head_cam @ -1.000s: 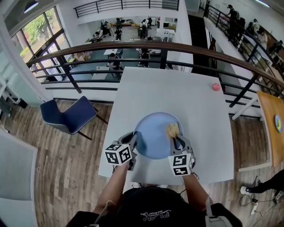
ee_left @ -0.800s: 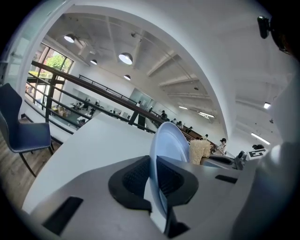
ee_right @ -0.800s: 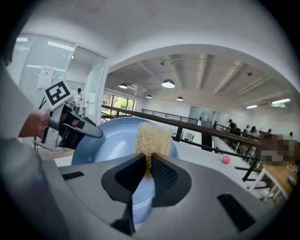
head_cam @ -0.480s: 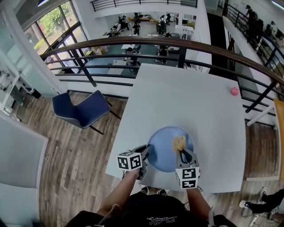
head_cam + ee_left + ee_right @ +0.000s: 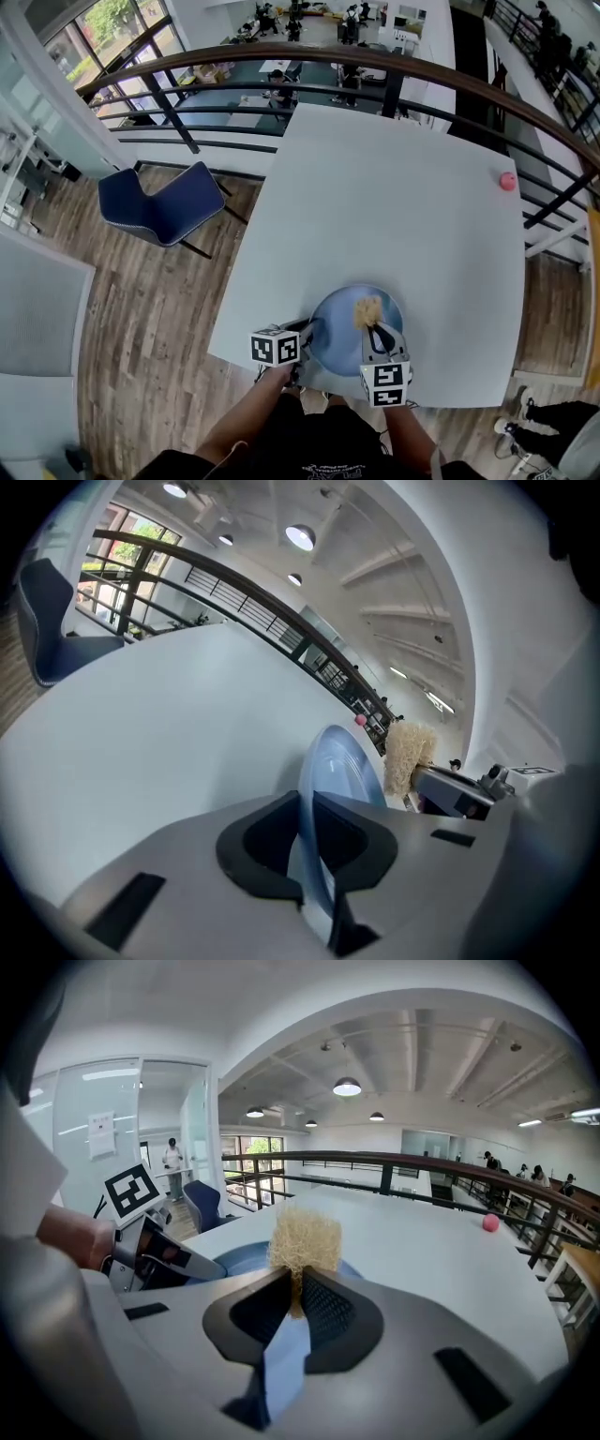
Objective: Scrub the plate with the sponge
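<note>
The left gripper's (image 5: 306, 819) jaws are clenched on the near left rim of the pale blue plate (image 5: 343, 761). The right gripper's (image 5: 294, 1290) jaws are grasping a straw-coloured sponge (image 5: 305, 1238), whose tuft sticks out ahead of them over the far right part of the plate; I cannot tell whether it presses on the surface. The plate sits at the near edge of the white worktop (image 5: 394, 187), right in front of the person. A small pink ball (image 5: 507, 181) lies well apart at the far right edge, and a blue chair (image 5: 159, 206) stands on the wooden floor to the left.
</note>
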`<act>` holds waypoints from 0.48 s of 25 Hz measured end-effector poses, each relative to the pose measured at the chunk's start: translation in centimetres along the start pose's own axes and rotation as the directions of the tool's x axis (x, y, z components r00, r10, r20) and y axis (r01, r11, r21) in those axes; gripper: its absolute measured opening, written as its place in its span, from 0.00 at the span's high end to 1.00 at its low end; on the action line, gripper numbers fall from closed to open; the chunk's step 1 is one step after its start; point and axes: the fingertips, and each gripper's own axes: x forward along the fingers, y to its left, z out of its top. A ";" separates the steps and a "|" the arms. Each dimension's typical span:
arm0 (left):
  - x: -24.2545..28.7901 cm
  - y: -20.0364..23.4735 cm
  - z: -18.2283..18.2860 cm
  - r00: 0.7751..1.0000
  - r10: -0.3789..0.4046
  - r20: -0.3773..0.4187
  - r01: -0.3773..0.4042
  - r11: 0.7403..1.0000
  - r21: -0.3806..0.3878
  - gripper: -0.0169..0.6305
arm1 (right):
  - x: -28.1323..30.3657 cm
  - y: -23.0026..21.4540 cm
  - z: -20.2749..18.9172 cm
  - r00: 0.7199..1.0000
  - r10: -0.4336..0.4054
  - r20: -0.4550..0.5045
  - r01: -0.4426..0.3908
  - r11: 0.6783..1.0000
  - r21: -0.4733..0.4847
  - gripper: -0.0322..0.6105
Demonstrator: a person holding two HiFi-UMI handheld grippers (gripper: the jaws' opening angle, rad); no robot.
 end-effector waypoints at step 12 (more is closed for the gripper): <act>2.7 1.0 -4.0 0.995 0.030 -0.097 -0.037 0.997 -0.069 0.91 | 0.9 0.4 -3.1 0.998 0.047 -0.048 -0.045 0.998 0.053 0.88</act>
